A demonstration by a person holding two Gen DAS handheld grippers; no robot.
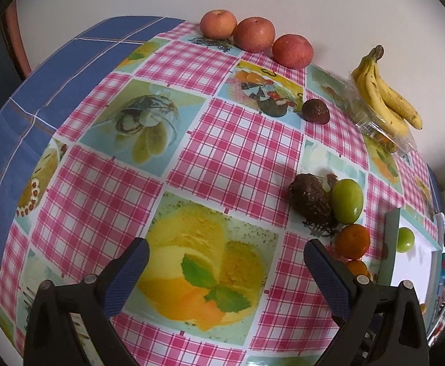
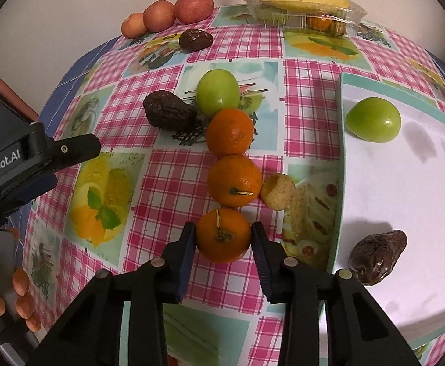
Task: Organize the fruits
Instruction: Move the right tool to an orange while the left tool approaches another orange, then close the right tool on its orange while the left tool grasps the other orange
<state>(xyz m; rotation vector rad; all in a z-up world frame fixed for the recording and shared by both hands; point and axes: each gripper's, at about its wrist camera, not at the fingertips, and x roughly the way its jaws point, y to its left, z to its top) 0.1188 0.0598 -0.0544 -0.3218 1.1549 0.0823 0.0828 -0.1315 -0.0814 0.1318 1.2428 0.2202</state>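
Now the right claw is clamped on the nearest orange, its pads touching both sides; this orange lies on the desk, lowest in a row of three; the white tray is just to its right; the left claw stands apart, holding nothing.

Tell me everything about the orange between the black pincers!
The mandarin is round, bright orange and dimpled, with a dried green stem cap and a thin dry twig on top. It sits on the checked tablecloth, nearest in a row of three, touching the next mandarin. The right gripper has its blue pads against both sides.
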